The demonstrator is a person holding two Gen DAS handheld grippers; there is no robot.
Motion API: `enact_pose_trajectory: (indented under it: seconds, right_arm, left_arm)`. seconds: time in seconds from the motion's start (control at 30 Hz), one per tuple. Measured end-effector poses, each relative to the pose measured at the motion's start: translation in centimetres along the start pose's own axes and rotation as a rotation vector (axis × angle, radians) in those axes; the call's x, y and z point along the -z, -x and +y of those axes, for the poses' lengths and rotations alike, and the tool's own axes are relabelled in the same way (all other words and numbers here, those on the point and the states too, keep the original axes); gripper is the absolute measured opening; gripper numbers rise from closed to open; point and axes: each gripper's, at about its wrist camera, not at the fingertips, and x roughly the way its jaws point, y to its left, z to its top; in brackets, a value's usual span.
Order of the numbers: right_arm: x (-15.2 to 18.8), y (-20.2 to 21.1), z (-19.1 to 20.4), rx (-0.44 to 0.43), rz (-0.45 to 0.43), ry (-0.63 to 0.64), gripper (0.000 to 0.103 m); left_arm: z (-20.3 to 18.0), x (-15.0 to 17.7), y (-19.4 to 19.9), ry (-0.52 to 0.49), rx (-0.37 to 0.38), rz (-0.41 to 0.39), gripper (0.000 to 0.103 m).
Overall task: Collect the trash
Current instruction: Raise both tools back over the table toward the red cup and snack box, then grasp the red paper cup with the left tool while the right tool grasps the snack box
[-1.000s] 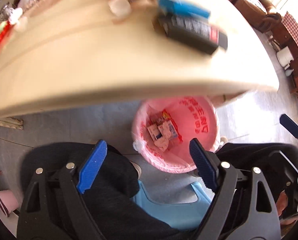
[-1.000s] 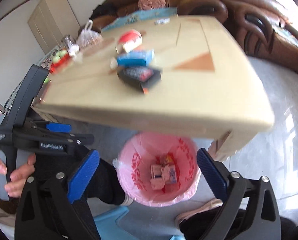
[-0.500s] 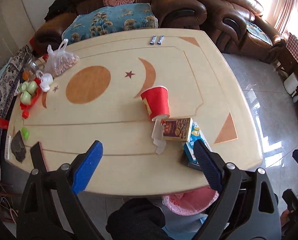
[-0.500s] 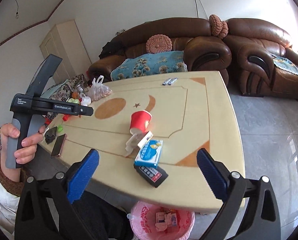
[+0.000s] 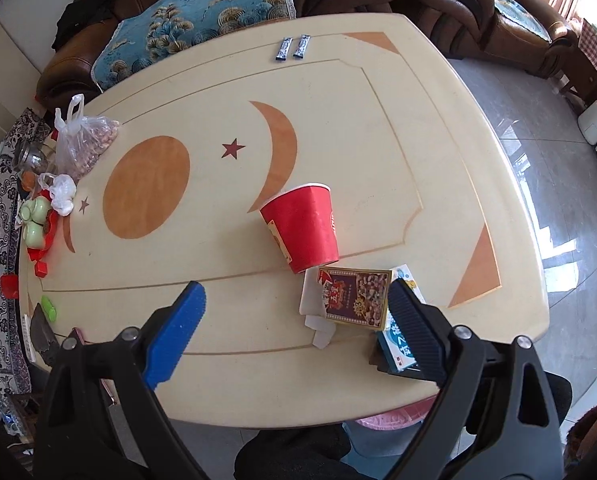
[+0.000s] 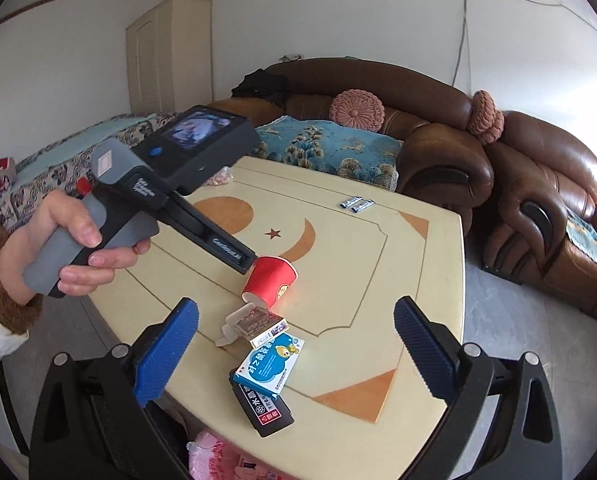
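A red paper cup (image 5: 302,228) lies on its side on the cream table (image 5: 338,128). Just in front of it sit a white scrap of paper (image 5: 312,308), a brown printed box (image 5: 356,296), a blue-and-white box (image 5: 398,344) and a black box (image 6: 264,408) under it. My left gripper (image 5: 294,292) hangs open above the table's near part, nothing between its fingers. My right gripper (image 6: 296,308) is open and empty too, looking across the same pile. The pink-lined bin (image 6: 218,460) shows below the table's near edge.
A hand (image 6: 78,248) holds the left tool's handle at the left of the right wrist view. Two small sachets (image 5: 292,48) lie at the far edge. A bag of nuts (image 5: 86,144), green cups (image 5: 34,220) and small clutter crowd the left side. Brown sofas (image 6: 438,152) stand behind.
Both grippers have risen from low over the pink bin under the table edge to above the tabletop. The trash pile has come into view below them.
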Motion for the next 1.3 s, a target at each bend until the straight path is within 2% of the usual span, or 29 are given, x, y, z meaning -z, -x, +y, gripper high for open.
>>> enact_pose_trajectory:
  seconds: [0.13, 0.37, 0.6, 0.97, 1.3]
  right_arm:
    - [-0.4, -2.0, 0.5, -0.039, 0.025, 0.068, 0.096]
    - [-0.4, -6.0, 0.6, -0.127, 0.068, 0.115, 0.096]
    - [1.2, -10.7, 0.6, -0.243, 0.143, 0.140, 0.096]
    - [3.8, -17.8, 1.8, -0.375, 0.252, 0.200, 0.096]
    - [5.6, -22.3, 3.2, -0.417, 0.309, 0.283, 0.096]
  left_arm:
    - [0.2, -1.3, -2.0, 0.008, 0.005, 0.029, 0.090]
    - [0.6, -2.7, -5.5, 0.030, 0.017, 0.085, 0.090]
    - [0.8, -3.6, -9.3, 0.057, 0.034, 0.147, 0.090]
    - [0.5, -4.5, -13.6, 0.072, 0.052, 0.204, 0.090]
    - [0.6, -4.9, -15.7, 0.086, 0.059, 0.240, 0.090]
